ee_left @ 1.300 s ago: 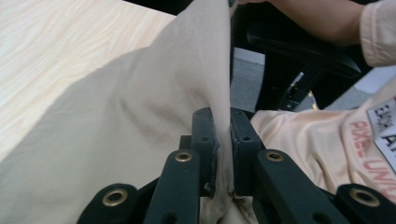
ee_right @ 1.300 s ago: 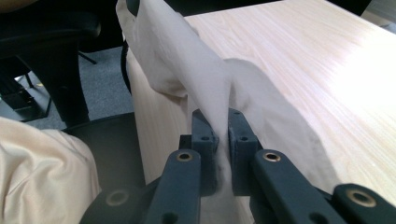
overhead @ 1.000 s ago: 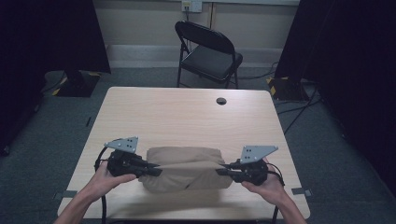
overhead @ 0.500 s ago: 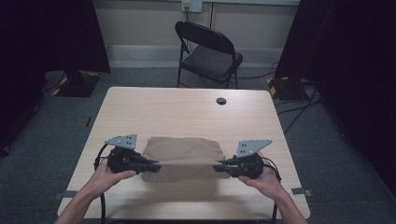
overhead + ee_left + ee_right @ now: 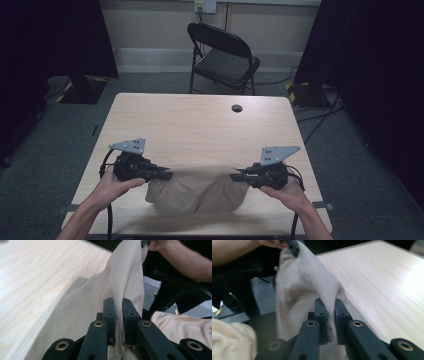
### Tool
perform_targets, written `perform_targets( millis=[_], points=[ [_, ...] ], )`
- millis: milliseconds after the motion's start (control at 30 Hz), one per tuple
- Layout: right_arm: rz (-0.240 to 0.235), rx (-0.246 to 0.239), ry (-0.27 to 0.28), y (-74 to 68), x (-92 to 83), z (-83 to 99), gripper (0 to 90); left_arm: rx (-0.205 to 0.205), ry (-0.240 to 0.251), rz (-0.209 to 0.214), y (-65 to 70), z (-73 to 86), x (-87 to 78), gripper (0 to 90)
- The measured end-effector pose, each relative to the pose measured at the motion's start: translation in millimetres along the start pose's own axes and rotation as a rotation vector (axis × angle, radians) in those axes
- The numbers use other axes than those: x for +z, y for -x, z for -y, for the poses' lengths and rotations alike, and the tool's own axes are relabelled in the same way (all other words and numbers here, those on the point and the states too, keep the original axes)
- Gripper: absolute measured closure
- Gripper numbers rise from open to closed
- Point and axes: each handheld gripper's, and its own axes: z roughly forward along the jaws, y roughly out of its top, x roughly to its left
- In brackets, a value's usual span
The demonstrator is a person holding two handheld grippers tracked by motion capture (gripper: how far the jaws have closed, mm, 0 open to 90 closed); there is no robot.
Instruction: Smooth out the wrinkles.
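— High view first: where's the beige cloth (image 5: 195, 192)?

— Stretched between both grippers at the near edge of the surface (image 5: 200, 125), its middle sagging onto the wood.

— And the grips?

— Left gripper (image 5: 167, 175) is clenched on one end, right gripper (image 5: 235, 176) on the other; each gripper view has fabric pinched between the jaws.

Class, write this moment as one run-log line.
left gripper: shut on cloth | right gripper: shut on cloth | cloth: beige, stretched between them, sagging onto table
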Motion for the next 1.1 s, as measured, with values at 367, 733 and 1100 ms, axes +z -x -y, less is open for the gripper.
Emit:
perform_targets(
  millis=[367,733,1100],
  points=[
    [0.027,0.099,-0.065,50.9,39.2,17.5,84.2,-0.089,-0.010,-0.032,-45.1,15.6,11.8,83.8],
    [0.098,0.145,-0.128,73.1,69.2,28.3,83.1,-0.157,-0.076,-0.103,-72.0,32.2,28.4,83.9],
    [0.177,0.176,-0.168,79.9,79.9,38.0,63.2,-0.187,-0.065,-0.133,-78.2,43.4,33.1,78.5]
  ],
)
